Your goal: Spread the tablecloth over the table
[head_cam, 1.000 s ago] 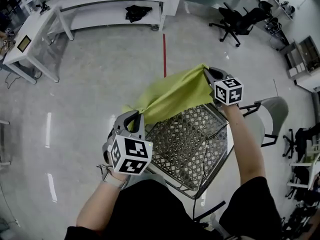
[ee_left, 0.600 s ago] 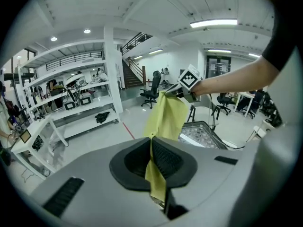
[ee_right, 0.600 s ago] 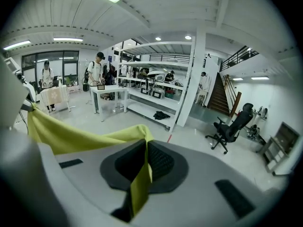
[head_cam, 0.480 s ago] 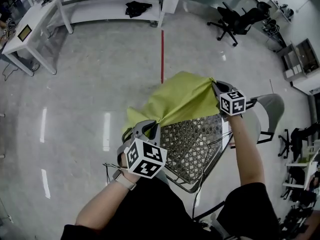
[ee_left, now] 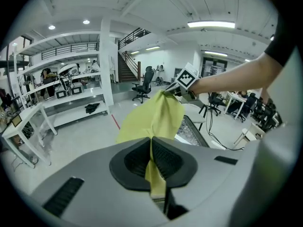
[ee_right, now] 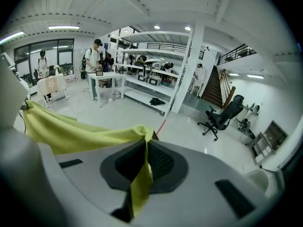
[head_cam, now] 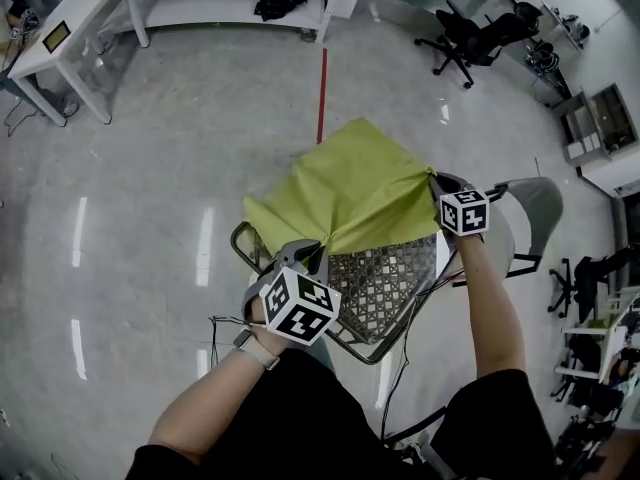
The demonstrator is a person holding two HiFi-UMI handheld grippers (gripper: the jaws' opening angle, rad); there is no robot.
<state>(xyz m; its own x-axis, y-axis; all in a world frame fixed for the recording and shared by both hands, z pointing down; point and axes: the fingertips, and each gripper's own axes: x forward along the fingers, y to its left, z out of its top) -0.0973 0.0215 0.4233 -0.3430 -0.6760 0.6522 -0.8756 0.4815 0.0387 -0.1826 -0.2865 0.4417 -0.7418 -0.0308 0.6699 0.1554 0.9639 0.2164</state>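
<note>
Looks like a big lab/workshop hall: white shelving loaded with gear left of the white column, staircase to a railed mezzanine and a black office chair right of it.

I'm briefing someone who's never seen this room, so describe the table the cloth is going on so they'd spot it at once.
On the open grey floor, follow the red line toward the person; just past its near end stands the table, beside a grey chair. Unlike the white benches at the back, its top is open metal lattice, half under a yellow-green cloth.
</note>
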